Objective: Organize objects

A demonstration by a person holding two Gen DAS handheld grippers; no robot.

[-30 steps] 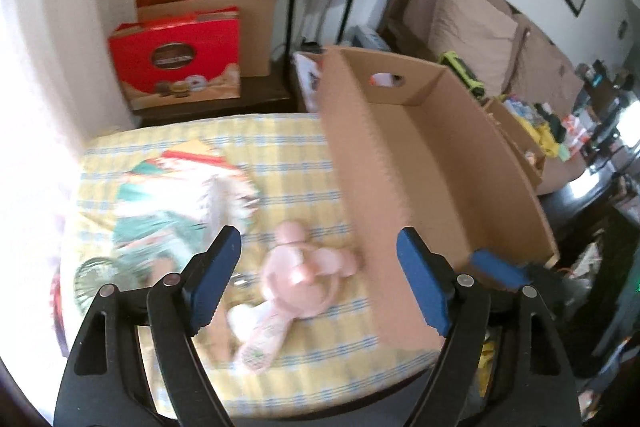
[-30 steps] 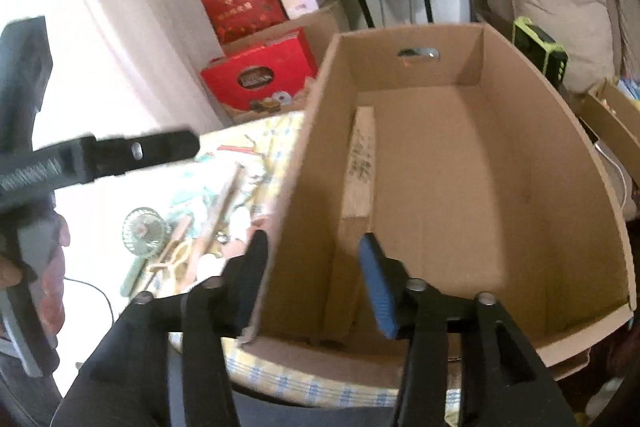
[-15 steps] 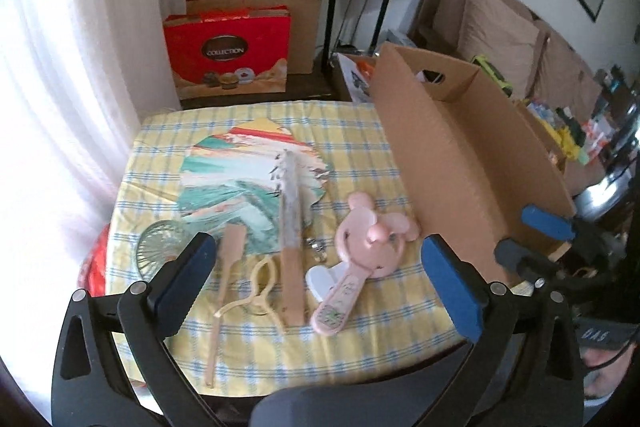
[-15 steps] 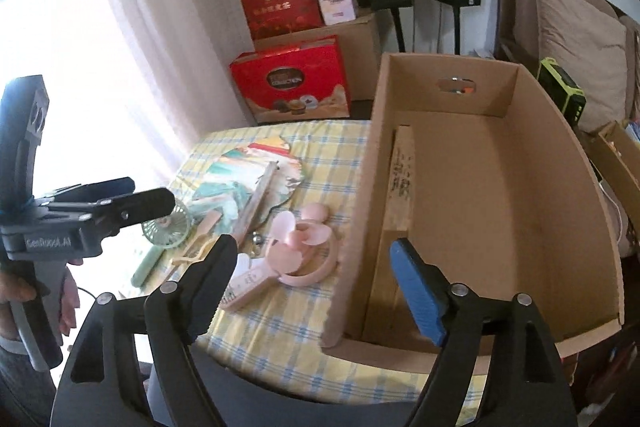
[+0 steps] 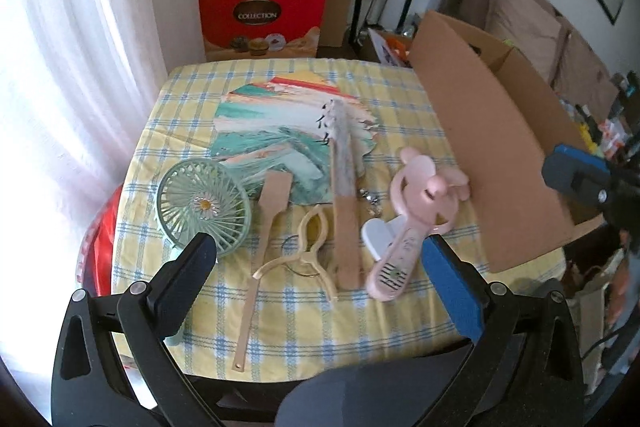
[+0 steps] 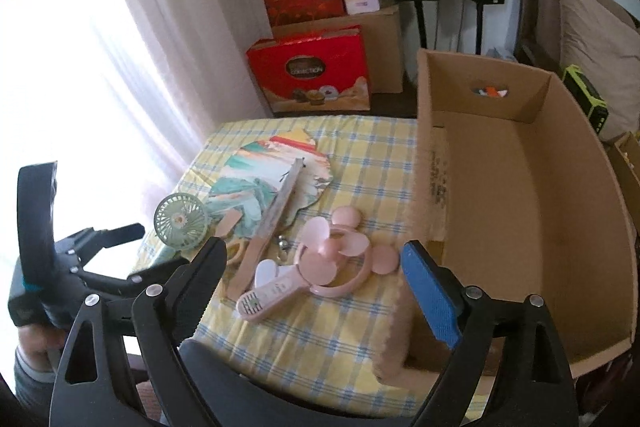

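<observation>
On the yellow checked table [image 5: 384, 323] lie a green round fan [image 5: 204, 205], a wooden spatula [image 5: 266, 223], a yellow clip [image 5: 310, 247], a folded fan [image 5: 344, 195], a painted paper fan [image 5: 280, 131] and a pink mouse-eared hand fan [image 5: 416, 203]. My left gripper [image 5: 318, 267] hangs open above the table's near edge, with nothing between its fingers. My right gripper [image 6: 316, 271] hovers over the pink fan [image 6: 328, 259], jaws opening and empty. Its right finger stands in front of the near corner of the empty cardboard box [image 6: 520, 207].
The cardboard box [image 5: 492, 131] fills the table's right side. One blue pad [image 5: 568, 171] of the right gripper shows beside it. Red gift boxes [image 5: 260, 15], speakers and a sofa stand behind. A bright curtained window is on the left. A hand grips the left gripper's handle [image 6: 32, 307].
The right gripper has let go of the box's left wall, opened wide and drawn back. The left gripper has opened wider and swung left from the box to above the table items.
</observation>
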